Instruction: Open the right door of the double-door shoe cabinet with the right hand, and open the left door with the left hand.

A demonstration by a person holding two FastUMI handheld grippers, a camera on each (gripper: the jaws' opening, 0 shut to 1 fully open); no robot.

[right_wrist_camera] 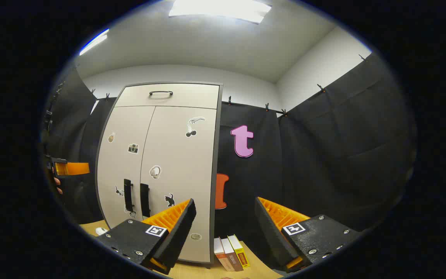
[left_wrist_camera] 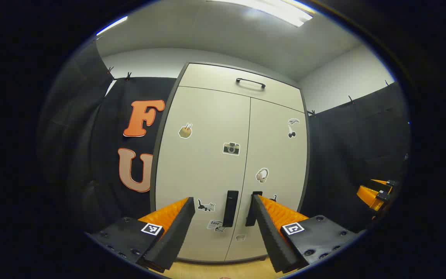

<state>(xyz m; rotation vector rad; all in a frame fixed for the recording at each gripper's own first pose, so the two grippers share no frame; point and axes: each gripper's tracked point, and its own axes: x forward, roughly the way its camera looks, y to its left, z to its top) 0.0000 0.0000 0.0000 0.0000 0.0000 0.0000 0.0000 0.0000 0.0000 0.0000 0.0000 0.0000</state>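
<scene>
shoe cabinet (left_wrist_camera: 223, 155): stands upright at the back of the wooden tabletop (right_wrist_camera: 261, 267), both doors shut.
left hand-held gripper (left_wrist_camera: 223, 228): fingers spread wide, nothing between them, facing the door seam head on. left door handle (left_wrist_camera: 230, 208) and right door handle (left_wrist_camera: 253, 209) sit in the gap between the fingers, not touched.
right hand-held gripper (right_wrist_camera: 225, 232): also wide and holding nothing, aimed past the cabinet's right edge, so the handles lie off to its left.
right gripper view extras: a few books (right_wrist_camera: 231, 252) on the tabletop just beside the cabinet's right side.
room: black cloth wall close on both cabinet sides.
</scene>
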